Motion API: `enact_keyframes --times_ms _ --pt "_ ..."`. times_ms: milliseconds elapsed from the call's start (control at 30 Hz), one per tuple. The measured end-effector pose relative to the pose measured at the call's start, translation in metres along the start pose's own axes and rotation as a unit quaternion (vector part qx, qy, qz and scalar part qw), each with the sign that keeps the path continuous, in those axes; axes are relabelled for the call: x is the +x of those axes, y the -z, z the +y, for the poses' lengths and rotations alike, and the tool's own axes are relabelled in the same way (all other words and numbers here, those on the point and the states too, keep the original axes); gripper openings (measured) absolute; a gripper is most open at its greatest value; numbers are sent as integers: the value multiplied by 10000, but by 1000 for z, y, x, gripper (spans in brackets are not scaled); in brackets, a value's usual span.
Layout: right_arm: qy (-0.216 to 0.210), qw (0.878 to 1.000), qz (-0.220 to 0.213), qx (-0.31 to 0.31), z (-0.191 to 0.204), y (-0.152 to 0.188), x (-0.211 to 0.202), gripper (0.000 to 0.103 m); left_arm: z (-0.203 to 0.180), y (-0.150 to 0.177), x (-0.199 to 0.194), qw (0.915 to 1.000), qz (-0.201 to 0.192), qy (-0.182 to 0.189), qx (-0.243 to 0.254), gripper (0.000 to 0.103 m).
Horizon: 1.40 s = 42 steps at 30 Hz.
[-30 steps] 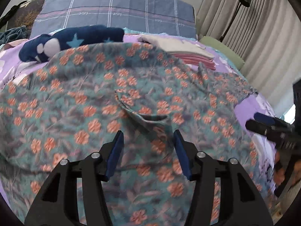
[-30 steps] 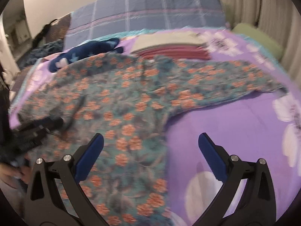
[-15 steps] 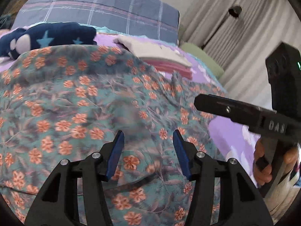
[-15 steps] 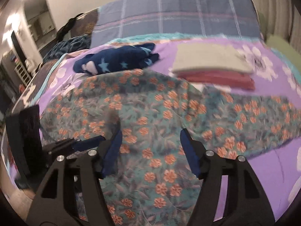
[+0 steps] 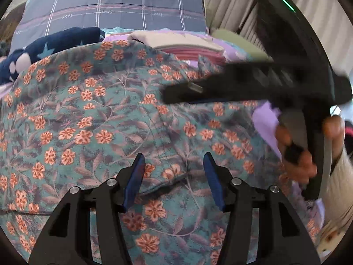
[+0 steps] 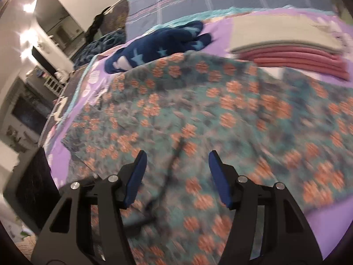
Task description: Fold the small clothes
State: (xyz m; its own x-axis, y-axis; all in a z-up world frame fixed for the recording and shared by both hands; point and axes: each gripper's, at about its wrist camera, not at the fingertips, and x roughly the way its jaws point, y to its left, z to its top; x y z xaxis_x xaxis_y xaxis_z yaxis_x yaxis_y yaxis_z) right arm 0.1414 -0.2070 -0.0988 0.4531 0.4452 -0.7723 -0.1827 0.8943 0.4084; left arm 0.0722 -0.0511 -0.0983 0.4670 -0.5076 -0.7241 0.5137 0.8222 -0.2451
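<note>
Navy star-patterned fleece garment (image 5: pixel 53 44) at far left, teal cotton garment with orange flowers (image 5: pixel 92 114) spread across purple bedsheet (image 6: pixel 222 26), left gripper (image 5: pixel 174 176) half open over it, empty, folded beige and red stack (image 5: pixel 183 44) behind, right gripper (image 6: pixel 176 174) closing, nothing pinched, its body crossing the left view.

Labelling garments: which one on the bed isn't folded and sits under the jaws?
The floral garment, teal with orange flowers, spread flat under both sets of jaws. The navy star piece is bunched behind it; the cream and red pieces are a folded stack.
</note>
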Motion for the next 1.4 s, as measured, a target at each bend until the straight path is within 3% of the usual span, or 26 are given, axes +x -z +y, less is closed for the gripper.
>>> enact_keyframes --times_ms 67,133,167,200,233,300,467,533,667,733,767,800,833,967,1067,1200,1267,1300,1333,1400 --pt "-153 9997 186 74 0 -8 16 53 1 1 4 10000 68 -45 19 55" --pt "-285 9987 390 170 0 -12 31 36 6 0 5 9999 77 -85 -40 38" --pt "-395 9976 539 200 1 -12 41 20 8 -1 6 9999 92 -114 -40 21" --pt "-396 9971 620 209 3 -12 46 6 12 -1 6 9999 110 -67 -74 13" --pt "-359 9971 638 202 4 -11 47 3 18 -2 4 9997 97 27 -205 12" --pt "-294 9982 485 210 6 -13 42 3 24 -6 -4 9991 -27 184 -378 10" --pt "-570 9975 -417 9 20 -38 -15 3 20 -39 -34 9942 -653 639 -568 10" --pt "-525 9960 -710 -112 23 -49 -37 3 12 -58 -39 9901 -879 881 -643 10" --pt "-142 9943 -1042 -174 8 -61 -56 3 -9 -77 -21 9896 -1002 879 -534 14" --pt "195 9949 -985 -130 -9 -59 -46 13 -10 -74 -1 9922 -773 751 -625 31" --pt "591 9944 -872 -55 -19 -55 -36 37 -8 -71 11 9936 -621 634 -694 43" --pt "926 9929 -744 39 -27 -52 -28 54 -5 -65 17 9943 -499 552 -767 43" --pt "1203 9905 -644 187 -39 -43 -21 53 0 -57 21 9945 -356 515 -837 43" --pt "913 9941 -537 239 -51 -21 -22 45 20 -35 1 9957 -320 224 -839 48" --pt "686 9959 -580 -131 -32 -8 -27 38 45 -18 -30 9945 -506 -424 -815 54" --pt "92 9982 -352 -477 -16 10 -19 36 91 0 -49 9865 -509 -1005 -1188 56" --pt "572 9975 51 -400 -21 23 7 31 122 18 -52 9744 -306 -1690 -1451 56" --pt "687 9966 -45 -462 -22 28 12 31 136 27 -54 9692 -241 -1881 -1570 53" --pt "751 9952 -232 -584 -19 33 9 31 147 32 -61 9704 -419 -1587 -1773 53" --pt "949 9926 -273 -701 -10 36 3 32 150 30 -72 9684 -505 -1494 -1931 53"
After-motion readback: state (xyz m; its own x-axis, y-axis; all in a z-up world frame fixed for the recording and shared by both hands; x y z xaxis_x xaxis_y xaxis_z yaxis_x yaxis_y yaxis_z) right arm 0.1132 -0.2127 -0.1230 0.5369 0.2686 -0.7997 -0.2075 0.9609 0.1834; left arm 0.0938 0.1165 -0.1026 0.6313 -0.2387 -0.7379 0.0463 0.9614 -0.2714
